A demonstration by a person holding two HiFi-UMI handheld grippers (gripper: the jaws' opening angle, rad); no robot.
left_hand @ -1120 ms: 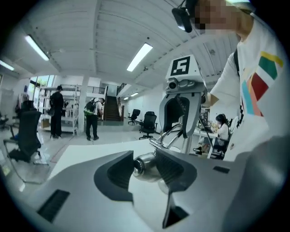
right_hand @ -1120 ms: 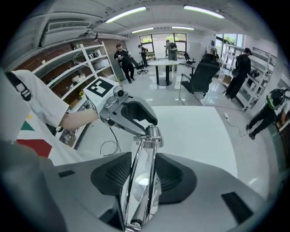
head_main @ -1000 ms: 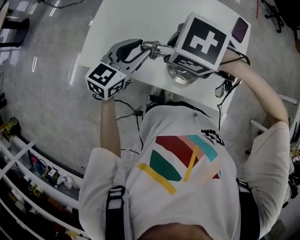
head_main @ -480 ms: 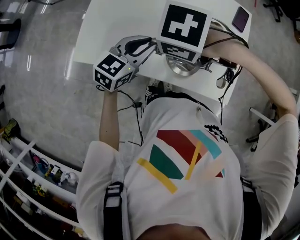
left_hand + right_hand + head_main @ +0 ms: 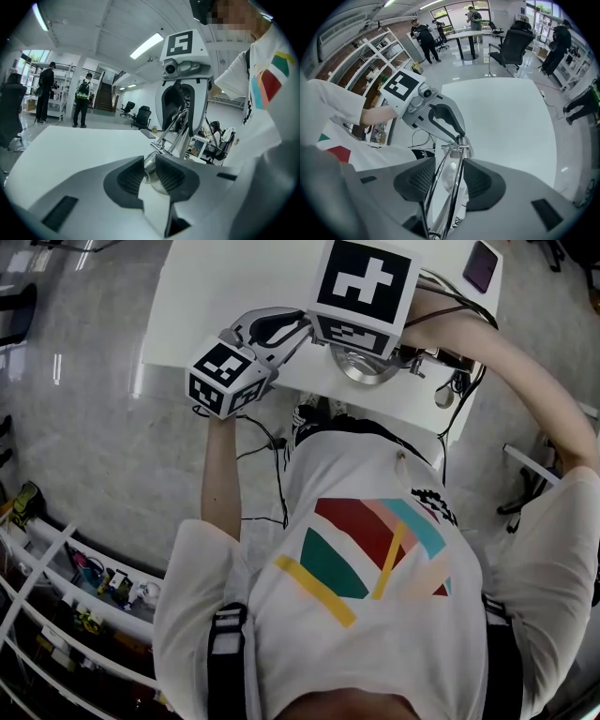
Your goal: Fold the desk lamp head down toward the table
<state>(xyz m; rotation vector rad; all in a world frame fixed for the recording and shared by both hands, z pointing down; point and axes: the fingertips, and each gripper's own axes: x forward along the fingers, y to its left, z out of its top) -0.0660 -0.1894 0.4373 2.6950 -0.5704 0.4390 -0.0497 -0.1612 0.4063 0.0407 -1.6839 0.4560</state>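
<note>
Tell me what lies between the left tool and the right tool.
The lamp's chrome rods: in the right gripper view they run from the right tool, between its jaws, up to the joint, on which the left tool is closing its jaws.

The left tongs (image 5: 295, 332) point under the right tongs (image 5: 361, 324), near the round lamp base (image 5: 361, 371).

A flat purple rectangular device (image 5: 483, 266) is lying near the top right of the head view. Black cables (image 5: 265, 442) are hanging down over the glossy grey floor (image 5: 94, 427). One person in dark clothes (image 5: 46, 93) and another wearing a backpack (image 5: 83, 97) are standing in the background, with black office chairs (image 5: 140, 116) sitting further back.
</note>
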